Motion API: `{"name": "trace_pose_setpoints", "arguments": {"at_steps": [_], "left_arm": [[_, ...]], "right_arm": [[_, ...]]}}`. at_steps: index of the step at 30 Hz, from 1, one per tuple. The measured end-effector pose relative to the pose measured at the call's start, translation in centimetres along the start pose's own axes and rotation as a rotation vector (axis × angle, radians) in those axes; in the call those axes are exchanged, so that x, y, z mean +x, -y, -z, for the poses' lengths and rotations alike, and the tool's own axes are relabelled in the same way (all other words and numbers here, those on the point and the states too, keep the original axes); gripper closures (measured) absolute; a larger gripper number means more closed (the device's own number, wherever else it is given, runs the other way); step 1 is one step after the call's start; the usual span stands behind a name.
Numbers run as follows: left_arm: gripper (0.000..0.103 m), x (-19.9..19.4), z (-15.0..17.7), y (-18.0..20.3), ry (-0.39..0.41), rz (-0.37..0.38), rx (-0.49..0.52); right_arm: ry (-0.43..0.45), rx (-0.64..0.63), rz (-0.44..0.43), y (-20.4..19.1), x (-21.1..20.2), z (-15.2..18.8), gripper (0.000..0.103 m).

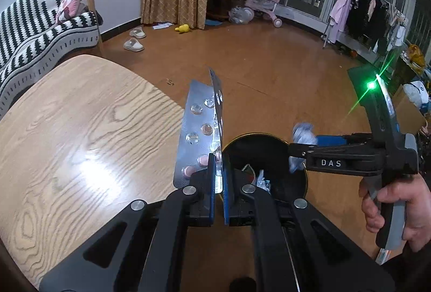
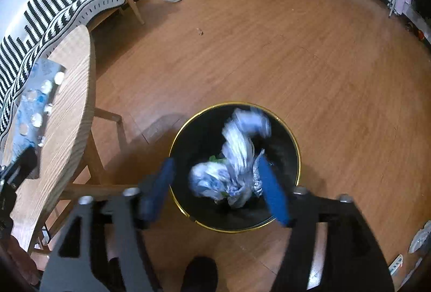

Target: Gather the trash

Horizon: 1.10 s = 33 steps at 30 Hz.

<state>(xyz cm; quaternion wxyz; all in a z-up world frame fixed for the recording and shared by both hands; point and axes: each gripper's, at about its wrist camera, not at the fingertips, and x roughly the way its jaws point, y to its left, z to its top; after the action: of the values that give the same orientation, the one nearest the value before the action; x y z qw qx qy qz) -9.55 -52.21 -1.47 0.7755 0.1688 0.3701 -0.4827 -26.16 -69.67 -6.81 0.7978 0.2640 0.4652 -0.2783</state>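
My left gripper [image 1: 218, 157] is shut on a folded silver pill blister pack [image 1: 200, 127], held upright at the table's edge beside the black gold-rimmed trash bin [image 1: 301, 178]. The pack also shows at the left of the right wrist view [image 2: 35, 106]. My right gripper [image 2: 219, 178] is open above the bin [image 2: 292, 146]. A crumpled blue-white wrapper [image 2: 237, 146], blurred, hangs between its fingers over the bin's mouth. In the left wrist view the right gripper [image 1: 296, 146] reaches in from the right with the wrapper [image 1: 303, 131] at its tips. Other trash [image 1: 261, 180] lies in the bin.
A light wooden table [image 1: 67, 135] stands left of the bin, its edge and legs showing in the right wrist view [image 2: 78, 108]. A striped sofa [image 1: 35, 30], slippers [image 1: 134, 44], a small scrap on the floor [image 2: 199, 31] and a clothes rack [image 1: 361, 11] lie farther off.
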Motion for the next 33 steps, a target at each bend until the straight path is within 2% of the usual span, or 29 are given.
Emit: {"name": "trace_pose_setpoints", "arguments": {"at_steps": [7,11,17,20,21,22,24,25,29,33], "left_arm": [[0.1,2.7,-0.2,2.2,-0.046,0.054,0.012],[0.1,4.7,-0.2,3.4,-0.084,0.103,0.005],[0.1,7.4,-0.2,5.6,-0.126,0.152,0.019],[0.097,8.4,-0.2,6.3,-0.144,0.164,0.024],[0.088,8.6,-0.2,6.3,-0.15,0.157,0.029],[0.062,8.8,-0.2,6.4,-0.15,0.154,0.036],[0.026,8.4,-0.2,6.4,-0.123,0.144,0.041],[0.025,7.9,-0.2,6.1,-0.095,0.137,0.044],[0.024,6.8,-0.5,5.2,-0.08,0.118,0.047],[0.011,3.3,-1.0,2.2,-0.018,0.079,-0.026]], "right_arm": [[0.03,0.053,0.005,1.5,-0.8,-0.3,0.032],[0.052,0.097,0.012,2.6,-1.6,-0.7,0.025],[0.088,0.144,0.016,4.0,-2.7,-0.7,0.025],[0.1,0.173,0.022,4.9,-2.9,-0.6,0.021],[0.1,0.182,0.02,5.2,-2.9,-0.6,0.021],[0.101,0.187,0.021,5.5,-2.9,-0.7,0.021],[0.103,0.196,0.02,5.9,-2.9,-0.7,0.021],[0.102,0.197,0.019,5.9,-2.9,-0.7,0.021],[0.11,0.193,0.011,5.6,-3.1,-0.8,0.021],[0.119,0.144,-0.018,2.9,-3.6,-1.2,0.018]]}}
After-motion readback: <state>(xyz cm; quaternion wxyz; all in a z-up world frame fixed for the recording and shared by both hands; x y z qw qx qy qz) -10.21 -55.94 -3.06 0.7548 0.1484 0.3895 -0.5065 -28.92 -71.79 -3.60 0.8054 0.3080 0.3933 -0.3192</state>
